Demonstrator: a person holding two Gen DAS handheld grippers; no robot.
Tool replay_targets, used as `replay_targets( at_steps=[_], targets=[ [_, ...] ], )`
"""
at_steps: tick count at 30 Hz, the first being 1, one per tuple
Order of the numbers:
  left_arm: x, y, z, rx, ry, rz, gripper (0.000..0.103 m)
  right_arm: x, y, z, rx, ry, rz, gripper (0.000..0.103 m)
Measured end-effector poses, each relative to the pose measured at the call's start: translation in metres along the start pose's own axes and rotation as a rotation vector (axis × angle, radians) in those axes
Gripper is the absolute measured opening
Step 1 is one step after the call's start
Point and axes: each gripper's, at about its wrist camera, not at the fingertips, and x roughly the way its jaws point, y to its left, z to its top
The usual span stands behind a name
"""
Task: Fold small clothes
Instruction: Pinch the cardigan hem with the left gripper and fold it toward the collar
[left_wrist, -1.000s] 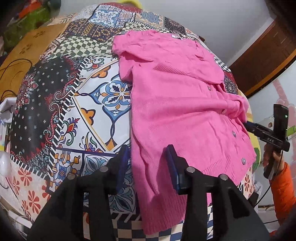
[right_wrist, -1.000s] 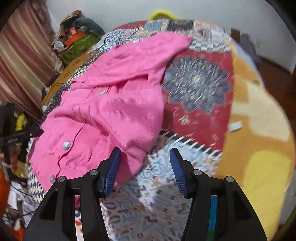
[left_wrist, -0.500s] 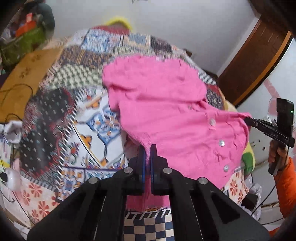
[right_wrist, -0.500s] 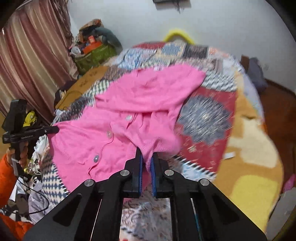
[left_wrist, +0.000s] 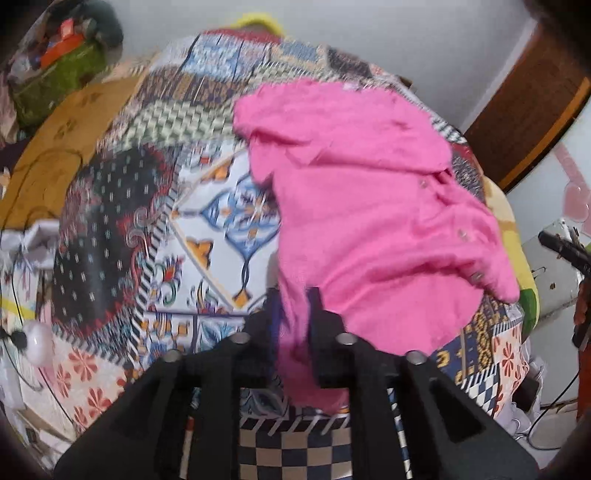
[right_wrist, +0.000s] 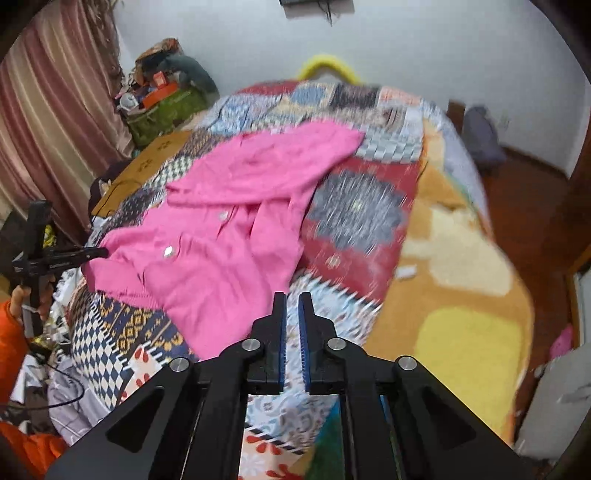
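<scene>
The left gripper (left_wrist: 293, 301), a black two-finger tool, has a fold of the bright pink knitted cardigan (left_wrist: 369, 206) running between its fingers (left_wrist: 319, 317). The jaws are opening, and motion blur hides whether the pads are pressing the cloth. The cardigan's near hem hangs down through the gap while the rest lies rumpled on the patchwork-print bedspread (left_wrist: 155, 206).

The right gripper (right_wrist: 291, 299) has its blue-padded fingers (right_wrist: 282, 332) only a narrow slit apart, and they are opening. Nothing sits between them; only the bedspread (right_wrist: 369, 221) shows through the gap. The edge of the pink cardigan (right_wrist: 229, 229) lies just left of the fingertips, not touching them. In the right wrist view, the left gripper (right_wrist: 96, 253) meets the garment's left corner.
</scene>
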Motion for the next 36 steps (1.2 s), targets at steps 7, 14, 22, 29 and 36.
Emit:
replay_targets(
  at_steps=[7, 14, 22, 29, 36],
  targets=[
    [-0.001, 0.018, -0.017, -0.084, 0.025, -0.066, 0.037, 0.036, 0.015, -0.017, 0.020, 0.089, 0.121, 0.041],
    [-0.004, 0.007, -0.023, -0.090, 0.032, -0.177, 0.041, 0.063, 0.034, -0.025, -0.011, 0.145, 0.174, 0.040],
    [-0.001, -0.014, -0.014, 0.021, 0.027, -0.110, 0.041, 0.042, 0.036, -0.012, -0.049, 0.054, 0.134, 0.007],
    [0.003, -0.010, -0.005, -0.008, 0.052, -0.167, 0.041, 0.012, 0.009, -0.002, -0.005, -0.037, 0.099, 0.003],
    [0.006, -0.024, -0.007, 0.064, 0.028, -0.147, 0.006, 0.010, 0.005, -0.002, -0.012, -0.050, 0.076, 0.003]
  ],
)
